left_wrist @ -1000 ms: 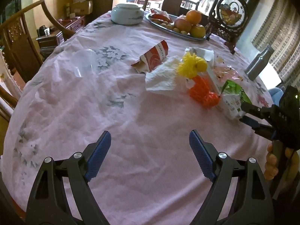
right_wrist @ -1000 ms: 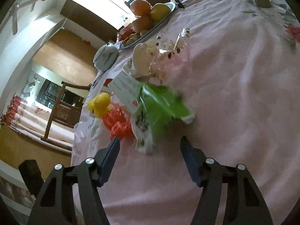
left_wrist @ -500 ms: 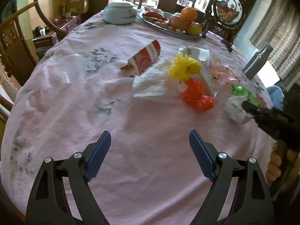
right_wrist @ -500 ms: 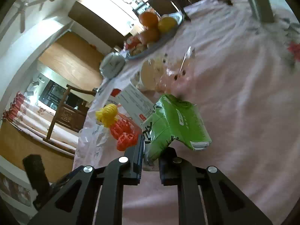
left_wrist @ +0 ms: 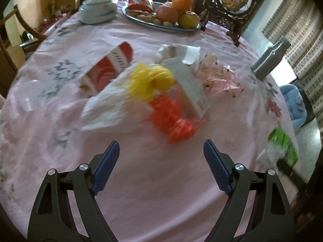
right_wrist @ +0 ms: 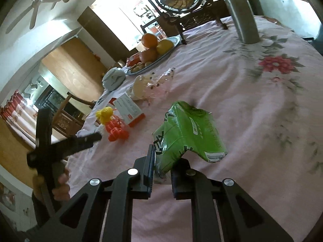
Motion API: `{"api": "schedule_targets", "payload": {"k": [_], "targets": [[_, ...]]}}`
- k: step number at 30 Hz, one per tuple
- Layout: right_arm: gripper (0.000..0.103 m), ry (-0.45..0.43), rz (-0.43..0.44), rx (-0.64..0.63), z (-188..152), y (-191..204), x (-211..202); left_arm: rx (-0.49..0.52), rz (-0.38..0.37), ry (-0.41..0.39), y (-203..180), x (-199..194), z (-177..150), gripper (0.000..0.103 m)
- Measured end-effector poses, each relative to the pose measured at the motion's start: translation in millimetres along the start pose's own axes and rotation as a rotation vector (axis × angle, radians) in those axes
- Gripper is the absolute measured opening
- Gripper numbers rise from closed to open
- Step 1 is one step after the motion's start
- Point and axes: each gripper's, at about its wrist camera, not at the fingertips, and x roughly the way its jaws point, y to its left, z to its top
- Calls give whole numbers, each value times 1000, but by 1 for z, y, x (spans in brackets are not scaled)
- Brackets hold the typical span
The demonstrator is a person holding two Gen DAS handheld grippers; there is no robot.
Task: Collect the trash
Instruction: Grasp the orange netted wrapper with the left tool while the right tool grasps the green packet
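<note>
My right gripper (right_wrist: 162, 167) is shut on a green wrapper (right_wrist: 187, 135) and holds it above the pink tablecloth (right_wrist: 252, 121); the wrapper also shows at the right edge of the left wrist view (left_wrist: 282, 147). My left gripper (left_wrist: 159, 165) is open and empty, low over the cloth, just short of an orange net (left_wrist: 171, 117) and a yellow net (left_wrist: 149, 80). Around them lie a white paper napkin (left_wrist: 103, 104), a red and white packet (left_wrist: 109, 68), a white card box (left_wrist: 191, 84) and a clear pink bag (left_wrist: 220, 76).
A fruit tray (left_wrist: 161, 22), a lidded white dish (left_wrist: 97, 10) and an ornate framed stand (left_wrist: 230, 2) are at the far side. A grey metal bottle (left_wrist: 270, 58) stands at the right. Wooden chairs (left_wrist: 12, 40) are on the left.
My right gripper closed on the green wrapper, lifted it and drew it back to the right. My left gripper moved forward toward the orange and yellow nets, still open.
</note>
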Motion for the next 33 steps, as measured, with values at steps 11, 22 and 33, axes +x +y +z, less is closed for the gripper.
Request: {"api": "schedule_targets", "payload": {"k": [11, 22, 33], "targets": [[15, -22, 10, 28, -5, -23, -11, -45, 7, 136, -19, 52, 24, 64], [15, -28, 4, 33, -13, -25, -20, -79, 38, 172, -12, 64, 31, 47], [15, -44, 15, 9, -19, -12, -32, -1, -3, 102, -25, 14, 0, 32]]}}
